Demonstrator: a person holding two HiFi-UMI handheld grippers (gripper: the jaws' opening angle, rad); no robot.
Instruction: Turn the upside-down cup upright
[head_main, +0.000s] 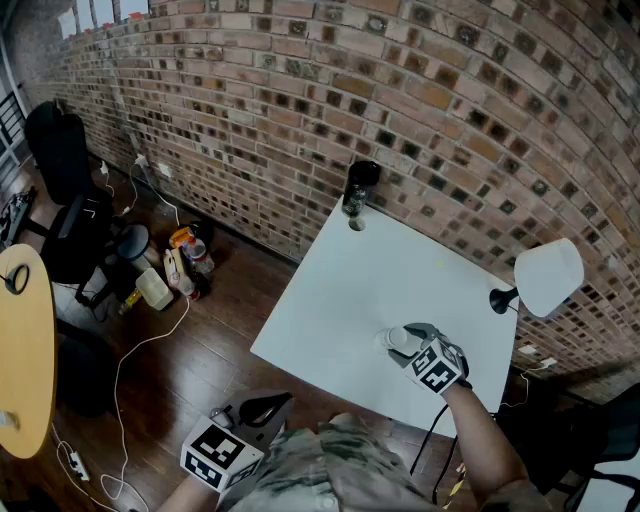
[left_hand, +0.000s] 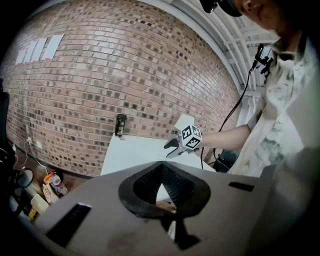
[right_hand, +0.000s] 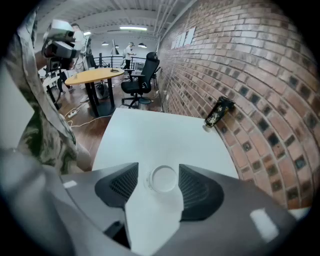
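Observation:
A small whitish cup (right_hand: 162, 178) stands on the white table (right_hand: 150, 135), and I see its round face between my right gripper's (right_hand: 161, 181) dark pads. That gripper is shut on the cup and points steeply down. In the head view the right gripper (head_main: 405, 338) sits at the table's (head_main: 340, 300) near right part, with the cup (head_main: 395, 341) showing at its tips. My left gripper (head_main: 268, 408) hangs off the table's near edge, shut and holding nothing. In its own view the left gripper's (left_hand: 162, 169) pads meet at the tips.
A dark bottle (head_main: 358, 190) stands at the table's far corner by the brick wall. A white lamp (head_main: 545, 277) is at the right edge. Bottles and cables (head_main: 170, 265) lie on the wooden floor at the left, beside a yellow round table (head_main: 25, 350).

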